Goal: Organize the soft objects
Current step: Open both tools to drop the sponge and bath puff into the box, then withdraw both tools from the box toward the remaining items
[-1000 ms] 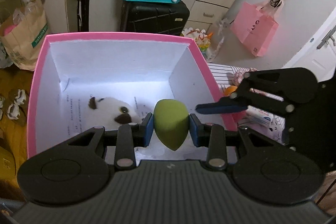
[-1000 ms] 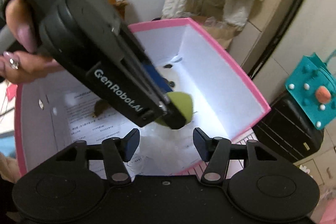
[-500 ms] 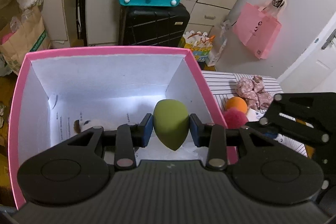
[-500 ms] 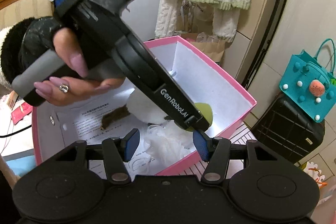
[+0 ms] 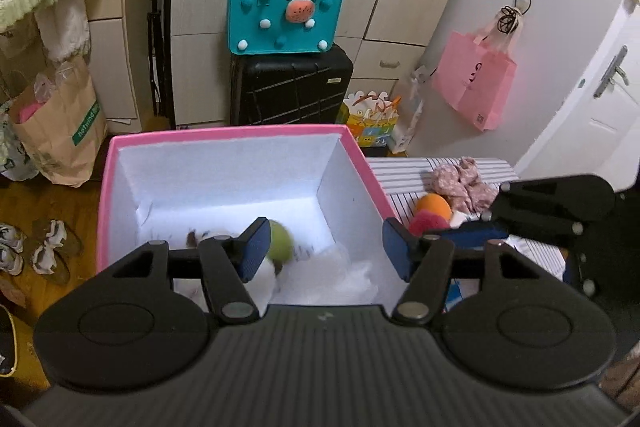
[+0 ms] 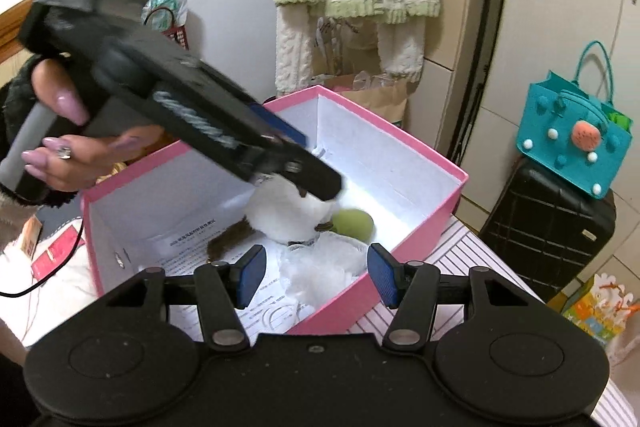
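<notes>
Left claw [image 5: 324,247] over the pink box [image 5: 240,135], jaws opening, nothing between the pads. Green sponge [image 5: 282,245] lies loose inside the box, lower centre of the left wrist view, beside a white plush toy [image 6: 288,215] and crumpled white mesh [image 6: 320,267]. Right claw [image 6: 316,275] released, empty, at the box's near edge. Orange sponge [image 5: 434,205] and floral scrunchie [image 5: 464,181] on the striped bench [image 5: 404,171], right of the box.

Little can be read. The brown paper bag [image 5: 60,131] carries a green label with white lettering, too small to make out. The printed sheet [image 6: 192,247] lining the pink box [image 6: 420,227] shows lines of illegible small print.
</notes>
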